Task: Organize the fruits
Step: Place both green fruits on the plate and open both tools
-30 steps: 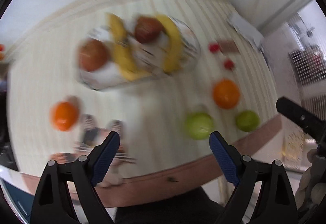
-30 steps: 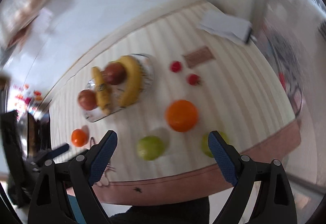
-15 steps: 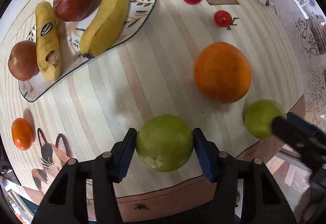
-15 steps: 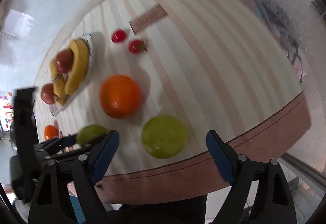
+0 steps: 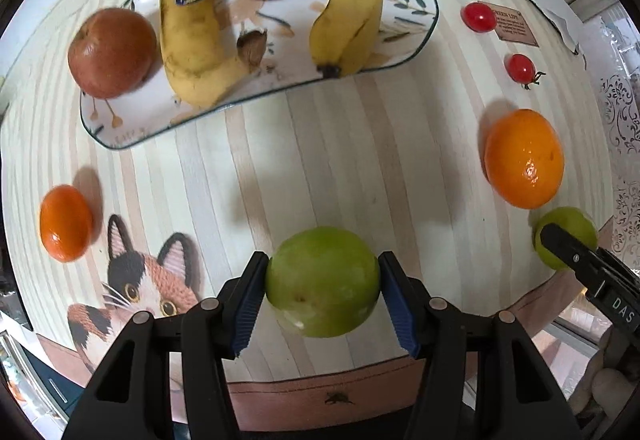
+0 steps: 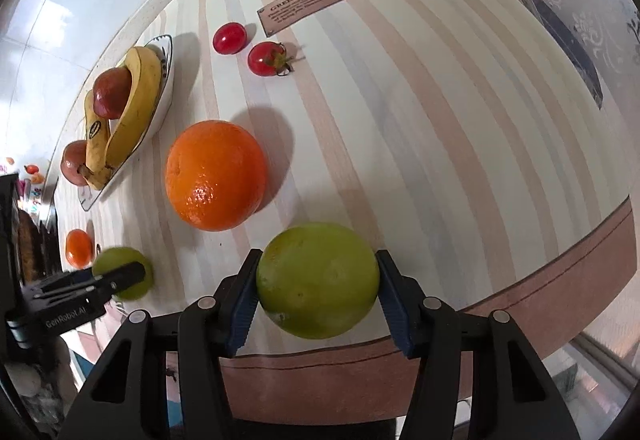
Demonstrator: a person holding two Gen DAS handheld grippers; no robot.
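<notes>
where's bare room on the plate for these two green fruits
Plate: bare near strip under the red apple, and the right end beyond the curved banana. The middle is crowded. Table between plate and held green fruit is open.

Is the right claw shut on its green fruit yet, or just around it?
Shut on it: both blue pads of the right claw press the sides of the green fruit.
</notes>
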